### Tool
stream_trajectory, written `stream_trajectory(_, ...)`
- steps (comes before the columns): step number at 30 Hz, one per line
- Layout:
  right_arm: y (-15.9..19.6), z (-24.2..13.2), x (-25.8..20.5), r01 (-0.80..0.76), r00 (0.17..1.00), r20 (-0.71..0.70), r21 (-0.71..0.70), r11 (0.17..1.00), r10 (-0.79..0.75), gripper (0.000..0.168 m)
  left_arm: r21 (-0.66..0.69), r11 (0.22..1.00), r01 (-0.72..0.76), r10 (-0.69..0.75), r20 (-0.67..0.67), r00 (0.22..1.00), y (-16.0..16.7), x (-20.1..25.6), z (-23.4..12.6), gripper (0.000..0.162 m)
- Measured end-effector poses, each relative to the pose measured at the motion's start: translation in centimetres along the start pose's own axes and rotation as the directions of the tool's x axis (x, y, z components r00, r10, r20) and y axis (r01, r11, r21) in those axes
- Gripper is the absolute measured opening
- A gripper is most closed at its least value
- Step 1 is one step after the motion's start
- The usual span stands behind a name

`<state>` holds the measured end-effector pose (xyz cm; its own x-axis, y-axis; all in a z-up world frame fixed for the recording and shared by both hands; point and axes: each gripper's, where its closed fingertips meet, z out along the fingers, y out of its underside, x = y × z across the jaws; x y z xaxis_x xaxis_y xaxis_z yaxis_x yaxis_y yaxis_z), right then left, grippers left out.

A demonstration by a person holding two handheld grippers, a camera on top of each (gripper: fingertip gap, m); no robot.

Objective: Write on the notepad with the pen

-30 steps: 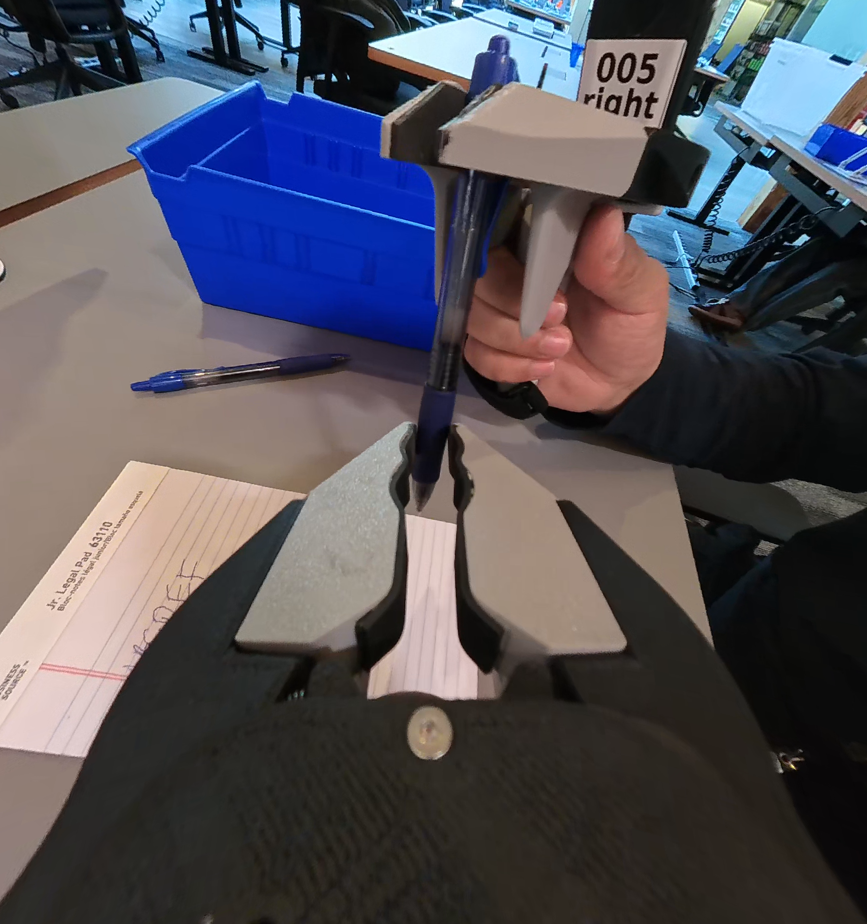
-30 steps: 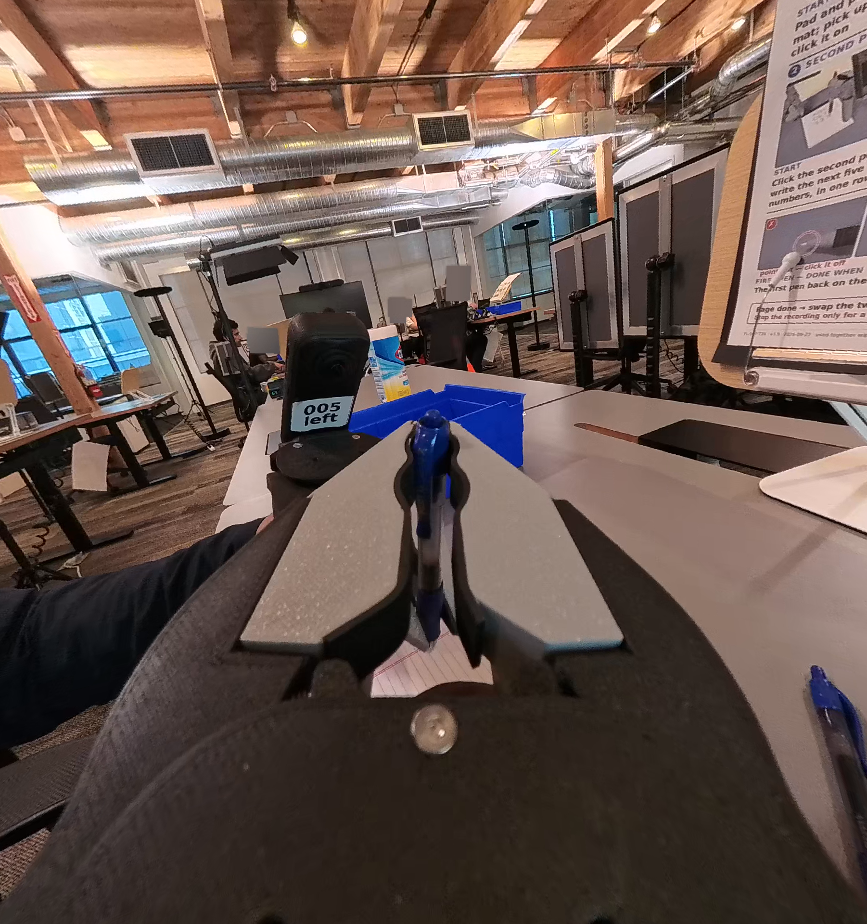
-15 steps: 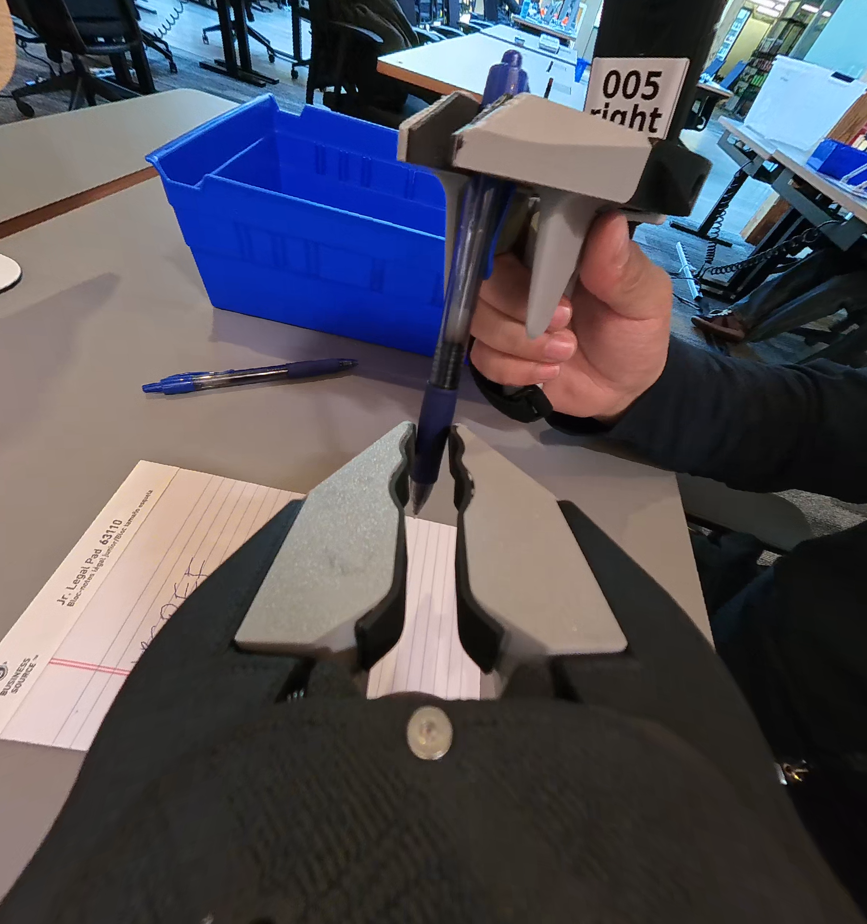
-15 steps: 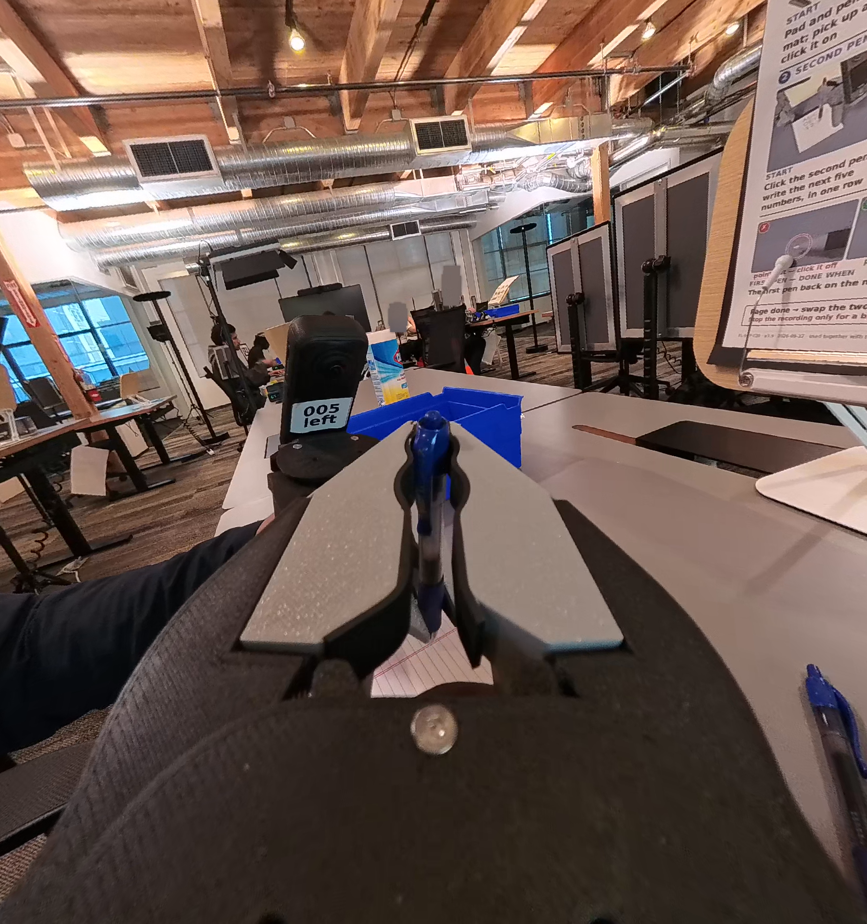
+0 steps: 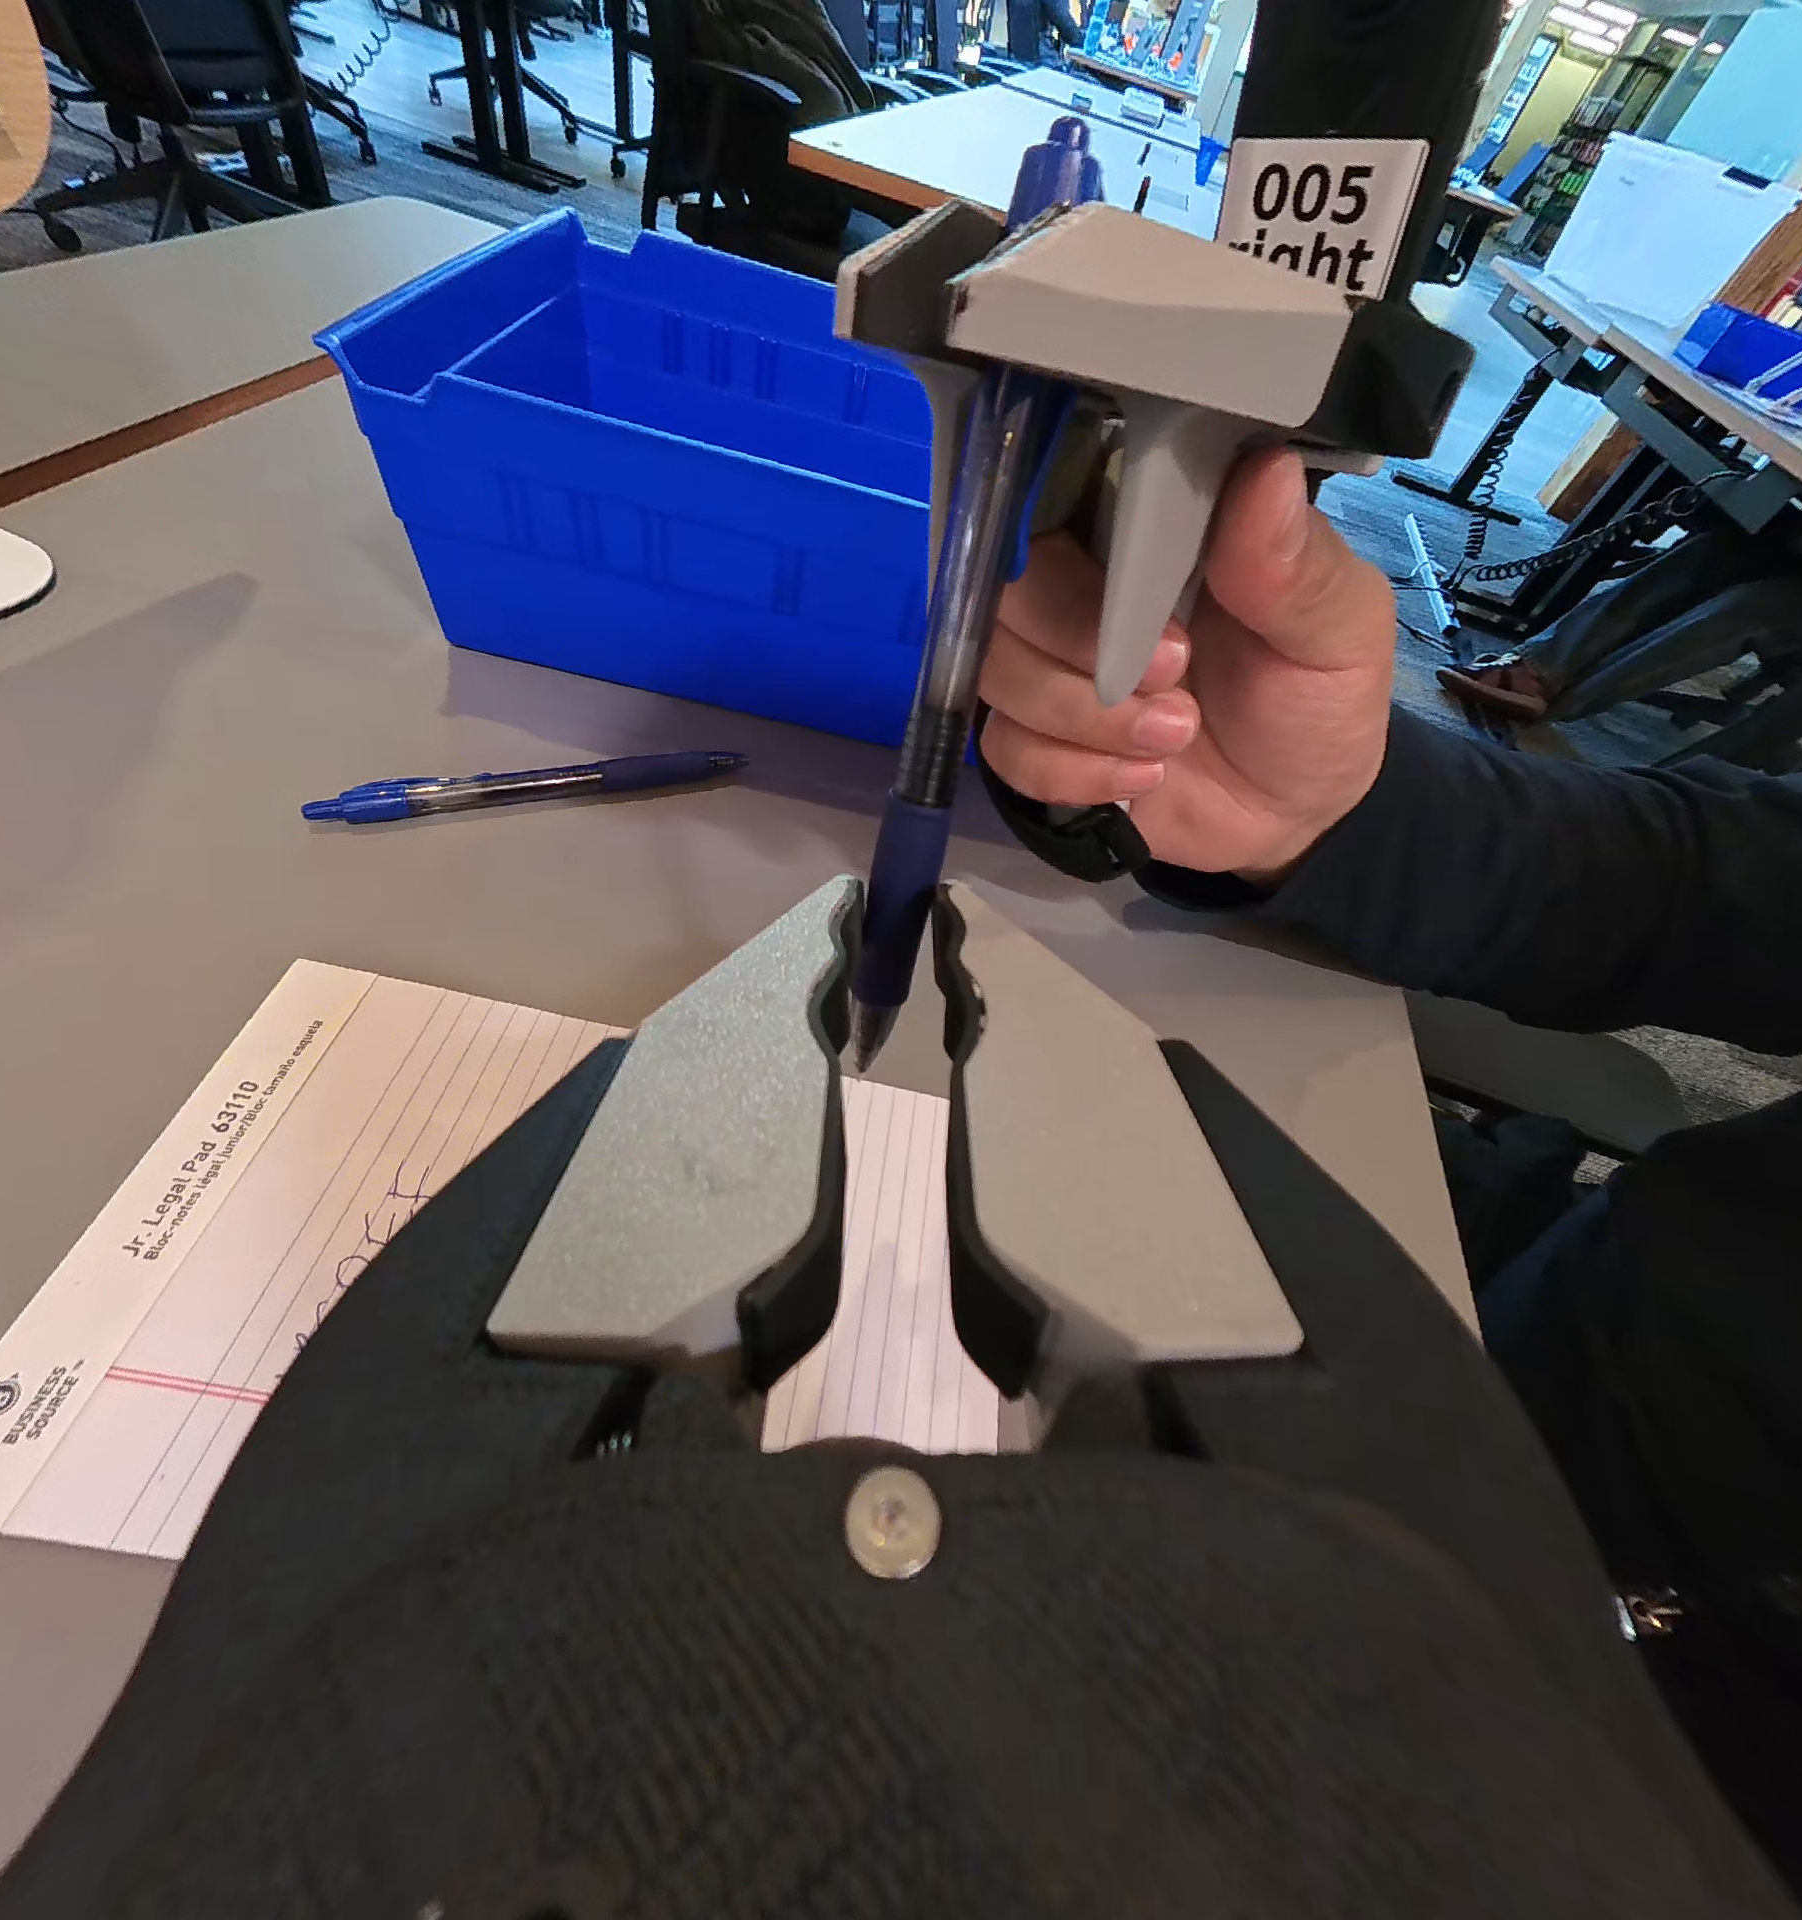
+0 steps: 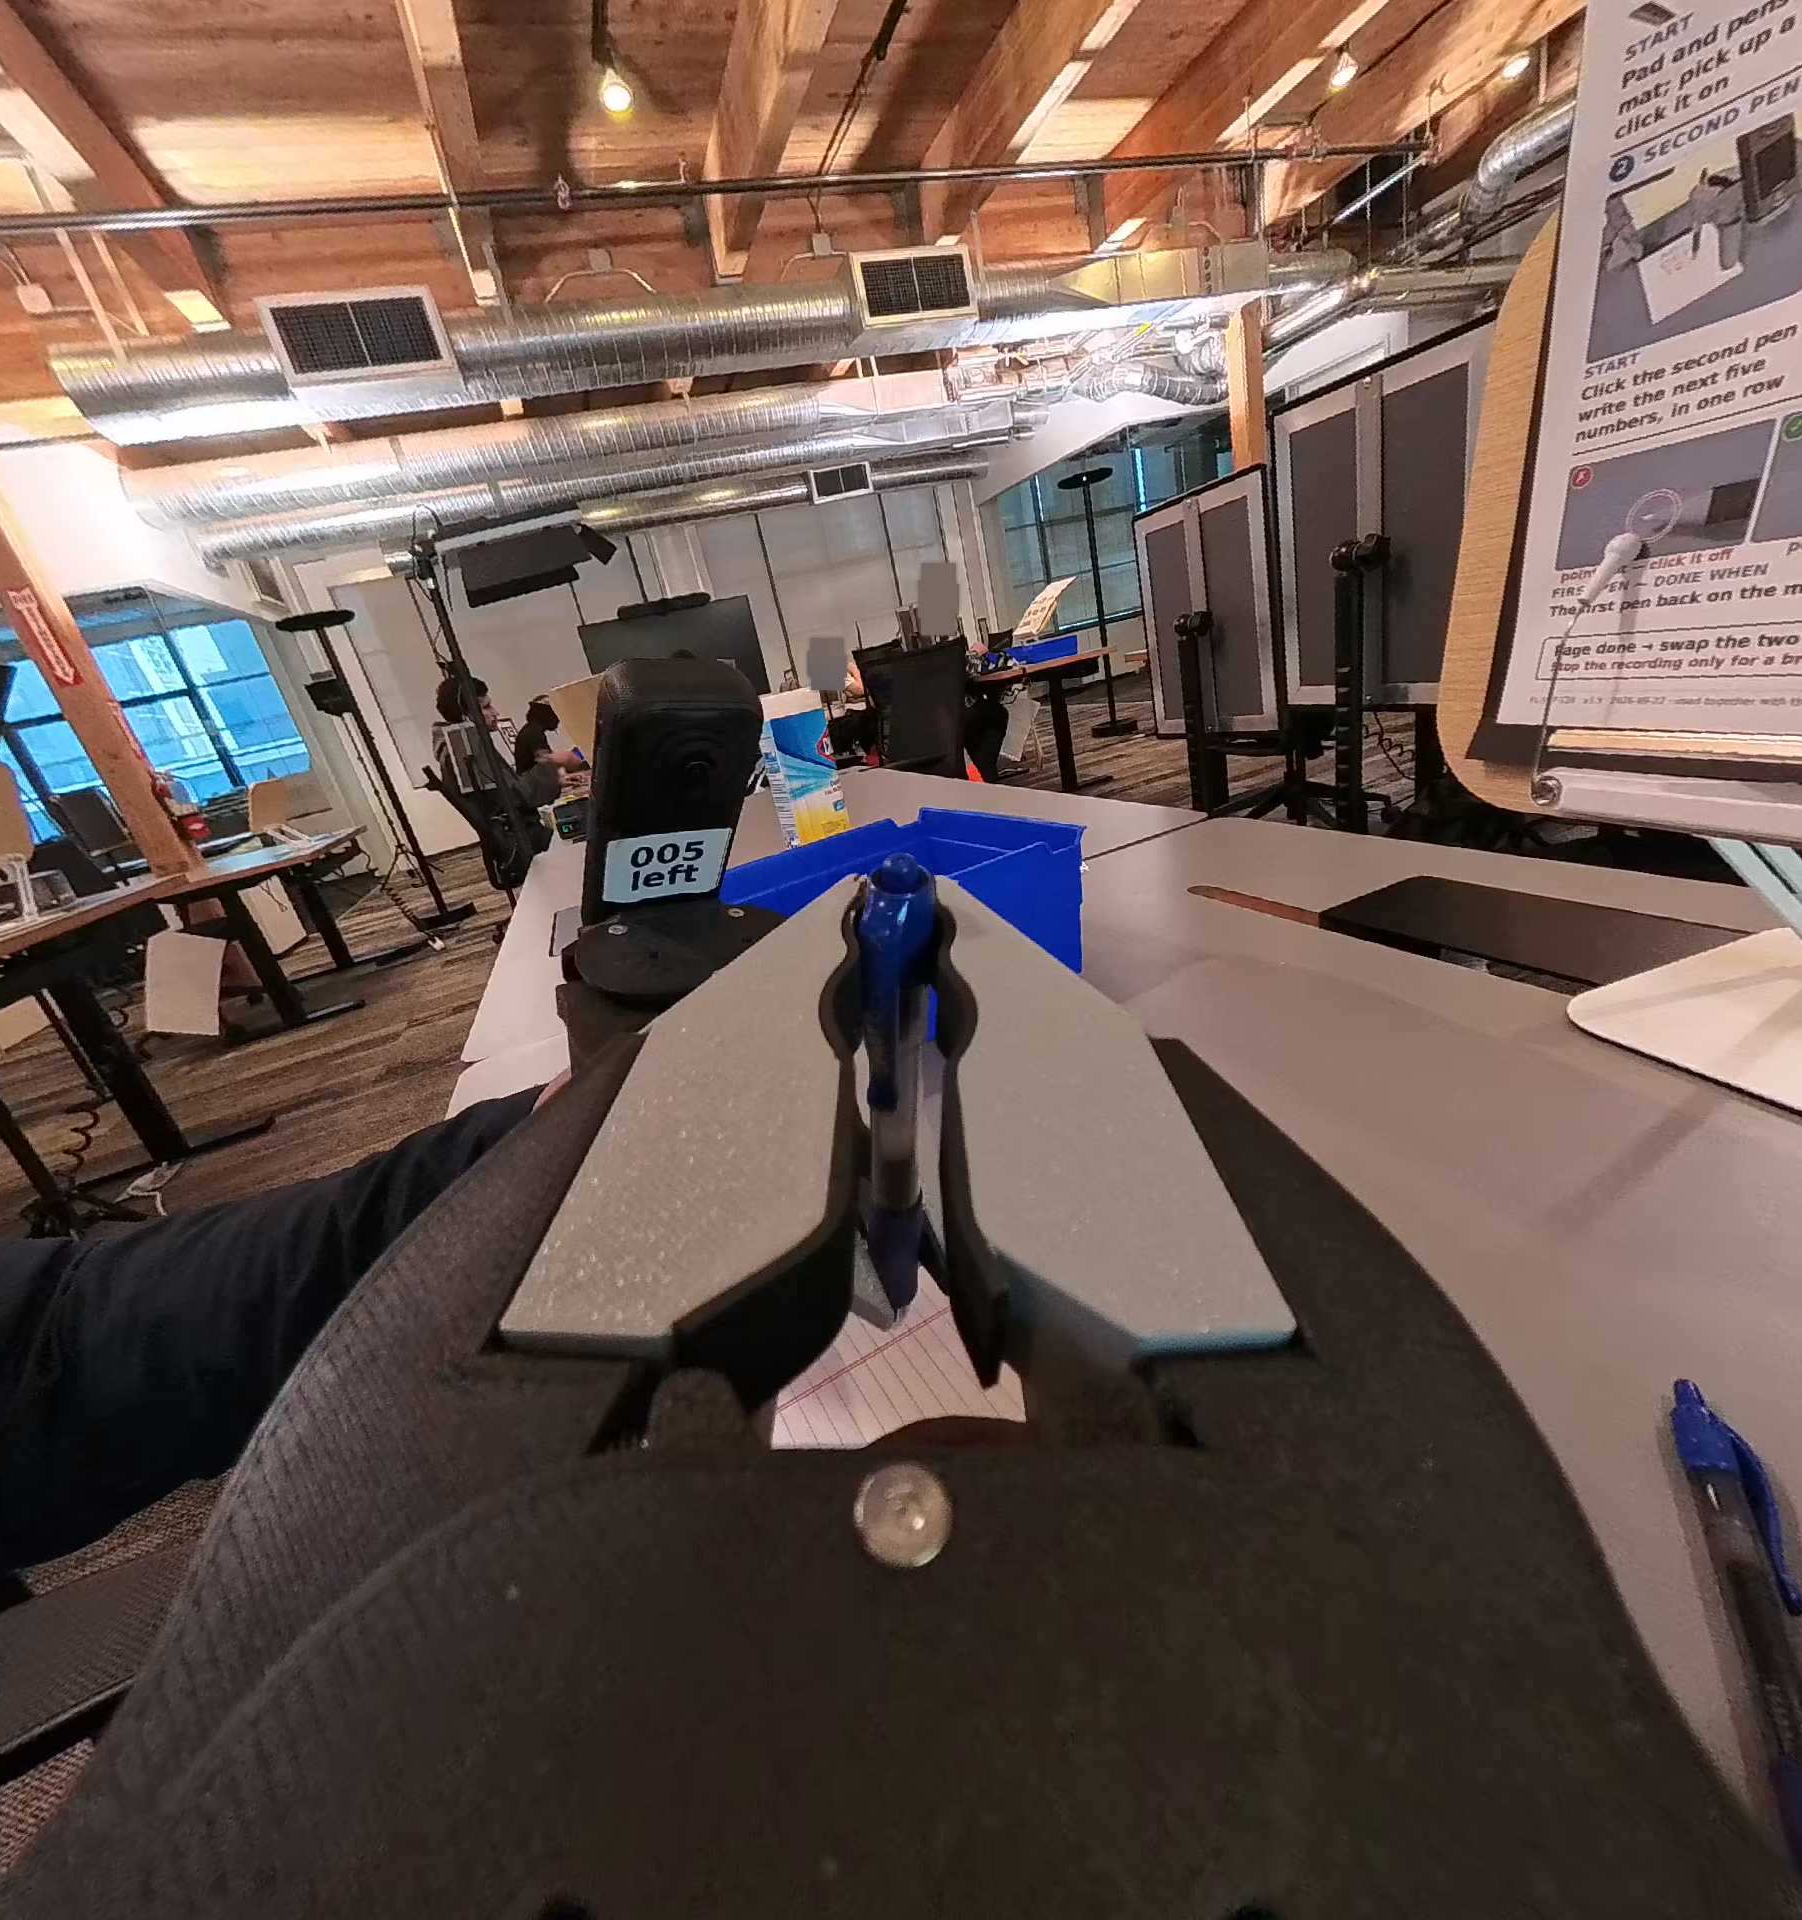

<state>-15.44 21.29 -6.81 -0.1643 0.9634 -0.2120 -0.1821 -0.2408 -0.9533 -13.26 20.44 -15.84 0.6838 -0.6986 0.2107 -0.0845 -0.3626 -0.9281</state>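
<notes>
Left wrist view
Step in hand: the pen point(image 5: 964, 582) is held upright over the notepad point(image 5: 284, 1174), its tip down between the left gripper point(image 5: 899, 966) fingers; I judge this a steadying of the pen before writing.
Left fingers: part open, flanking the pen's rubber grip; whether the pads touch it I cannot tell.
Right gripper point(image 5: 990, 286): seen farther off, fingers clamped on the pen's upper barrel, a hand point(image 5: 1229, 686) wrapped round its handle.
Pen tip: at the far edge of the notepad, apparently not on the paper.
Notepad: flat on the grey desk point(image 5: 201, 790), white ruled paper with a plain header strip (faint pen marks already sit on it).
Spare pen point(image 5: 523, 784): lies on the desk left of the held pen, near the blue bin point(image 5: 658, 520), a ribbed, open-topped box of hard plastic.

Right wrist view
Right fingers point(image 6: 1084, 1164): textured grey, closed on the pen with its clicker end poking out beyond them.
Pen barrel: clear plastic, dark blue rubber grip lower down, a slice of lined paper below.
Spare pen: near right on the smooth matte desk.
Stand point(image 6: 1707, 1018): white base, far right, carrying an instruction sheet.
Next move: probably bringing the tip down onto a free ruled line; it calls for light, even pressure so the slim barrel does not slip or swivel.
</notes>
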Motion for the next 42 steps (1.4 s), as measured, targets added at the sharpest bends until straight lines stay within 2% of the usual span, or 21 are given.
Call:
stream_trajectory(10, -0.4, -0.3, 0.3, -0.005, 1.0, -0.015, 0.017, 1.0, 0.005, 0.005, 0.023, 1.0, -0.018, 0.018, 0.027, 0.999, -0.5, -0.3, -0.4, 0.01)
stream_trajectory(15, -0.7, -0.9, 1.9, -0.037, 0.996, -0.079, 0.043, 0.998, 0.04, 0.013, 0.119, 0.993, -0.009, 0.0, 0.069, 0.998, -2.2, -1.3, -2.1, 0.01)
stream_trajectory(20, -0.5, -0.9, 2.3, -0.064, 0.994, -0.088, 0.041, 0.997, 0.067, 0.016, 0.179, 0.983, 0.027, -0.038, 0.053, 0.998, -3.1, -1.6, -3.2, 0.011)
stream_trajectory(30, 0.5, -0.2, 1.6, -0.091, 0.995, -0.033, -0.006, 0.996, 0.091, 0.009, 0.065, 0.998, 0.008, -0.01, 0.034, 0.999, -1.1, -0.9, -1.3, 0.01)
stream_trajectory(35, 1.9, 0.6, 1.0, -0.069, 0.997, -0.023, -0.075, 0.995, 0.068, 0.007, 0.04, 0.999, -0.001, 0.0, 0.034, 0.999, -0.7, -0.7, -0.8, 0.009)
stream_trajectory(42, 2.3, 0.7, 1.1, -0.075, 0.997, -0.023, -0.094, 0.993, 0.074, 0.006, 0.03, 0.999, 0.014, -0.014, 0.022, 1.0, -0.4, -0.7, -0.5, 0.009)
